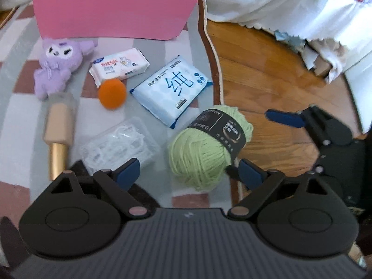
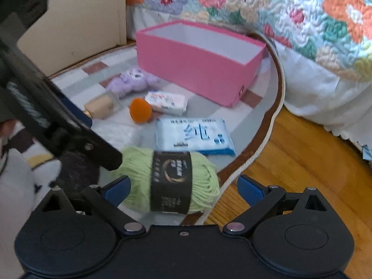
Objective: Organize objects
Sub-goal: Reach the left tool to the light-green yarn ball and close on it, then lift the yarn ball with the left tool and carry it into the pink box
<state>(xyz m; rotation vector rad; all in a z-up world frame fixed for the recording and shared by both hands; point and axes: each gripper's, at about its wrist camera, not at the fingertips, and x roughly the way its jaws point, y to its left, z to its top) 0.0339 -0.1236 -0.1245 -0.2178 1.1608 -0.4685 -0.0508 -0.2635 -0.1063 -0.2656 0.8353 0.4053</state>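
Hovering above green yarn ball (image 2: 172,181): right gripper (image 2: 183,188) jaws spread, empty; left gripper (image 1: 189,173) likewise unclenched.

Soft daylight, slight motion blur, heavy fisheye bend at edges.

- Storage box (image 2: 193,69): bright pink outside, white inside.
- Plush toy (image 1: 58,67): lilac, with a white face.
- Ball (image 1: 112,94): orange.
- Small wipes pack (image 1: 119,66): white and pale pink, with red and blue print.
- Large wipes pack (image 1: 171,90): pale blue and white, with darker blue characters.
- Yarn ball (image 1: 200,153): light green, wrapped in a black label with pale lettering.
- Bottle (image 1: 60,130): beige with a gold cap.
- Rug (image 1: 21,121): checked in grey, white and dusty red, with a brown border.
- Floor (image 1: 267,74): warm orange-brown wood.
- Quilt (image 2: 290,11): floral in orange, pink, teal and lilac.
- Both tools (image 1: 190,172) (image 2: 183,188): black with blue pads.
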